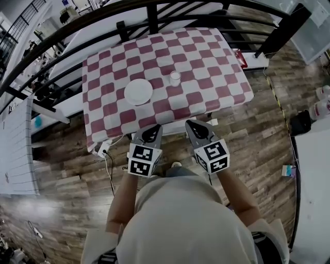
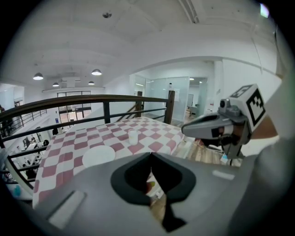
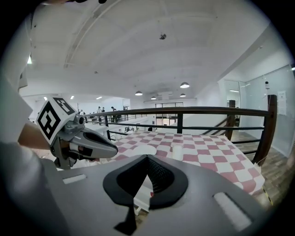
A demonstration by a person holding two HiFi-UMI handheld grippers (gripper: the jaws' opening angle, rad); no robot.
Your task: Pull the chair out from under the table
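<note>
Where the person stands: at the near side of the table (image 1: pixel 242 99), body (image 1: pixel 180 221) filling the bottom of the head view, both forearms reaching toward the table.
floor (image 1: pixel 258 142): wooden planks on every side of the table.
railing (image 1: pixel 152 15): dark bars just behind the far side of the table.
checked cloth (image 1: pixel 206 67): red and white, it covers the whole table and hangs over the near edge, so it hides what is below.
chair: under the table at its near side, almost fully hidden. Only a pale strip (image 1: pixel 174 128) shows below the cloth edge between the two grippers, and I cannot tell if it is part of the chair.
left gripper (image 1: pixel 153 129): at the near edge of the table, left of the strip. Its jaws are pressed together with nothing between them.
right gripper (image 1: pixel 192 125): at the same edge, right of the strip. Its jaws also meet tip to tip and hold nothing.
plate (image 1: pixel 138 92): white, on the table, left of its middle.
cup (image 1: pixel 175 78): small and white, near the middle of the table, just beyond the plate to the right.
power strip (image 1: pixel 103 149): white, on the floor beside the near left corner of the table. Its cable runs along the floor toward the person.
red object (image 1: pixel 241 58): at the right side of the table, partly cut off by the cloth and too small to identify.
</note>
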